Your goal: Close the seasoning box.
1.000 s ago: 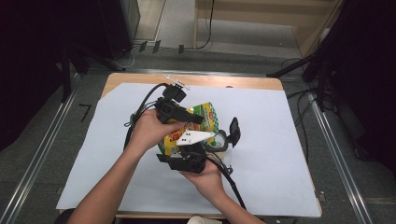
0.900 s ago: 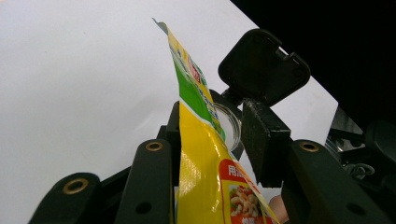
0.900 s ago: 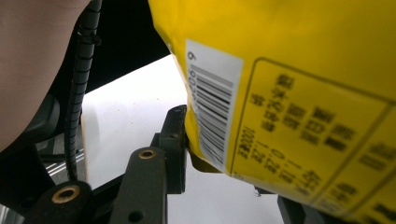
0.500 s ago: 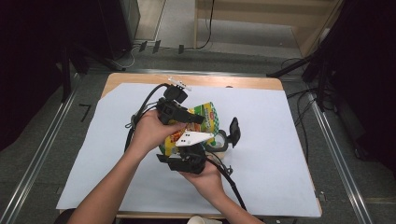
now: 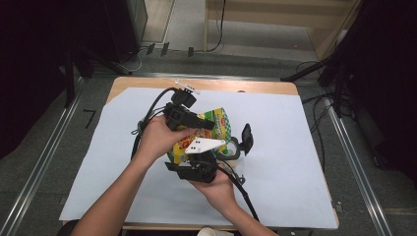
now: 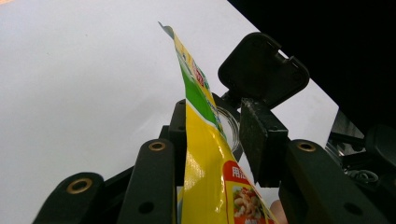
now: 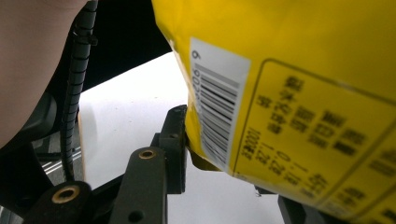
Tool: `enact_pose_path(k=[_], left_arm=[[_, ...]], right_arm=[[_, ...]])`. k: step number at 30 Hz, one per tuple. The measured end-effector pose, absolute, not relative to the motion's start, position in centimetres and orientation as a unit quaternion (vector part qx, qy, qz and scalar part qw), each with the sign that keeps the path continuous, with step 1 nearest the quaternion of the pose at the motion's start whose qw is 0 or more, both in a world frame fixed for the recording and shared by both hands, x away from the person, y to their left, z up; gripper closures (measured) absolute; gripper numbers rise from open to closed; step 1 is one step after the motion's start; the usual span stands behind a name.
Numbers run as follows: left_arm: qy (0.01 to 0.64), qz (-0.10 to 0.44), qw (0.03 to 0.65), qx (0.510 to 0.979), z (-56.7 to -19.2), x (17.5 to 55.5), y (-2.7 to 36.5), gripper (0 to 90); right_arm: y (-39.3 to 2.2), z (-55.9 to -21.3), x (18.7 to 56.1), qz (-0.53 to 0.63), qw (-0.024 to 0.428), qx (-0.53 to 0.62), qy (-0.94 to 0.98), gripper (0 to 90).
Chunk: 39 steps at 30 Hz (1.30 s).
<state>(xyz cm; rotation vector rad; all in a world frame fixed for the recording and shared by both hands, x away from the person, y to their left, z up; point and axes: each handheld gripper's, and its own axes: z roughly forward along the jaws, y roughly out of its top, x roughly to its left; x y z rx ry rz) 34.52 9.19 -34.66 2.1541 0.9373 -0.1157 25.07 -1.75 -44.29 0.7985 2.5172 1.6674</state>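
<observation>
Bare white sheet (image 5: pixel 305 147) around, tape roll (image 5: pixel 231 147) beside.

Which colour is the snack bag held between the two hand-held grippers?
The crinkly plastic snack bag is mainly yellow, with a green band and red label; the left gripper view shows it best.

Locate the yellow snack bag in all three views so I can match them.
High view: the snack bag sits mid-table between the two hands, over the white sheet.
Left gripper view: the bag stands edge-on, rising from bottom centre between the black jaws.
Right gripper view: the bag fills the upper right, barcode side facing the camera.
Shared landmark: the white sheet behind the bag.
</observation>
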Motion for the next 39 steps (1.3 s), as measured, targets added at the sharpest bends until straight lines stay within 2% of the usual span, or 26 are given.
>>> enact_pose_path(k=[39], left_arm=[[0.37, -0.047, 0.379, 0.847, -34.69, 34.48, 9.05, 66.7]], right_arm=[[-1.63, -44.22, 24.98, 0.533, -0.002, 0.268, 0.803, 64.8]])
